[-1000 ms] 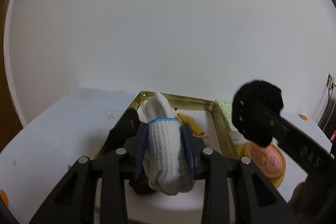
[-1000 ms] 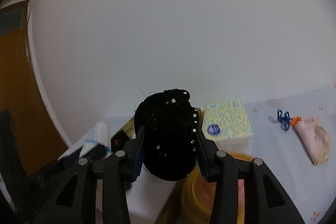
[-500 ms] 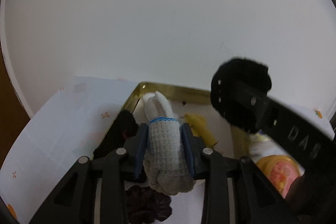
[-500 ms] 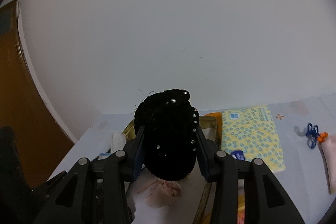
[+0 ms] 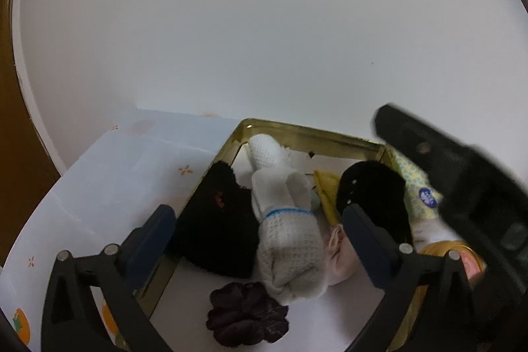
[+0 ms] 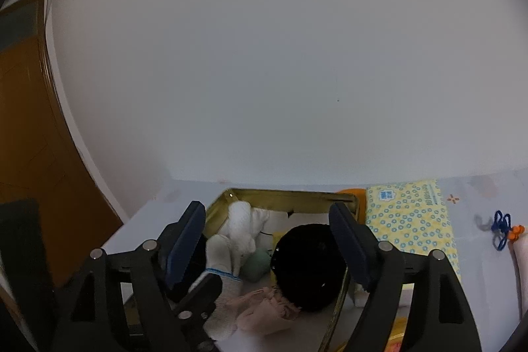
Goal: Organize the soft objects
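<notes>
Both grippers hang over the gold tin (image 5: 298,130), fingers spread wide and empty: the left gripper (image 5: 260,230) above the white knit glove (image 5: 290,249), the right gripper (image 6: 267,240) above the studded black hair piece (image 6: 308,266). Both soft items lie inside the tin beside a dark scrunchie (image 5: 247,315) and what may be a pink cloth (image 6: 264,309). A tissue pack (image 6: 409,220) sits on the desk just beside the tin.

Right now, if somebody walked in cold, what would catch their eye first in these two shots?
Probably the gold tin crammed with soft things: a white knit glove lying down its middle, a black rhinestone-dotted pouf at its right side and a dark scrunchie at the near end. Next, both tongs, left and right, hang wide open above it, holding nothing.
</notes>
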Demonstrator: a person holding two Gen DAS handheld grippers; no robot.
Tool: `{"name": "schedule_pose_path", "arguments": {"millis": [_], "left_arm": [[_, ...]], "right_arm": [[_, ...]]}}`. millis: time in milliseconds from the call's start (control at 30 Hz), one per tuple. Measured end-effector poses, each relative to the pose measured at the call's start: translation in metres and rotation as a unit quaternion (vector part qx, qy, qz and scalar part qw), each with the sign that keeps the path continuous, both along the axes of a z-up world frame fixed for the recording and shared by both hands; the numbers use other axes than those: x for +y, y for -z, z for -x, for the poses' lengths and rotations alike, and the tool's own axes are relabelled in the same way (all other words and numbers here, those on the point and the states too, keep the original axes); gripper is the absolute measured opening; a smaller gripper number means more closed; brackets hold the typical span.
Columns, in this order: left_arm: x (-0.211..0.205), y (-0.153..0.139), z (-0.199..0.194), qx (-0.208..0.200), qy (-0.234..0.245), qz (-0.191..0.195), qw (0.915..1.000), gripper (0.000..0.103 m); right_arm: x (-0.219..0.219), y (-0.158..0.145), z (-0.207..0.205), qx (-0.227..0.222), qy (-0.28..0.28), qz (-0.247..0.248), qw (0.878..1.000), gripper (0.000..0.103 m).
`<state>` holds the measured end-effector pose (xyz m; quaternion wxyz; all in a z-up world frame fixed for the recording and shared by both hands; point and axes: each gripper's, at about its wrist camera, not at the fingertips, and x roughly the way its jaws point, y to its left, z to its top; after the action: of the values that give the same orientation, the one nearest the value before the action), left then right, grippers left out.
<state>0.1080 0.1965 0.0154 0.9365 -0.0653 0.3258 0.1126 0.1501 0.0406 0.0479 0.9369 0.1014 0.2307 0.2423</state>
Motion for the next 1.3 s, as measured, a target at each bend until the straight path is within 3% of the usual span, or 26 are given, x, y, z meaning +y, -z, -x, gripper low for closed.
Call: {"name": "schedule_pose_path", "arguments": {"millis": [233,367,600,900,1100,1300], "left_arm": [[0.004,-0.007,0.018,-0.045,-0.015,0.028,0.9985,0.103],[-0.006,-0.011,0.029,-0.083,-0.021,-0.001,0.9963,0.102],[-0.017,-0.019,0.045,-0.136,-0.031,-0.033,0.9896,0.102],[-0.033,-0.021,0.068,-0.194,-0.027,-0.074,0.9779,0.103],[-0.04,-0.016,0.074,-0.193,-0.022,-0.084,0.9773,0.103],[-0.044,-0.014,0.082,-0.185,-0.024,-0.068,0.9801,0.103]], "right_arm": [[-0.016,-0.001,0.044,-0.069,0.048,-0.004,0.996,0.08],[-0.021,-0.006,0.065,-0.109,0.089,0.007,0.99,0.084],[-0.034,0.004,0.082,-0.104,0.118,0.008,0.988,0.087],[-0.046,0.007,0.117,-0.139,0.142,0.039,0.979,0.088],[-0.053,0.004,0.134,-0.139,0.139,0.057,0.979,0.088],[-0.05,0.01,0.13,-0.147,0.135,0.064,0.978,0.088]]}}
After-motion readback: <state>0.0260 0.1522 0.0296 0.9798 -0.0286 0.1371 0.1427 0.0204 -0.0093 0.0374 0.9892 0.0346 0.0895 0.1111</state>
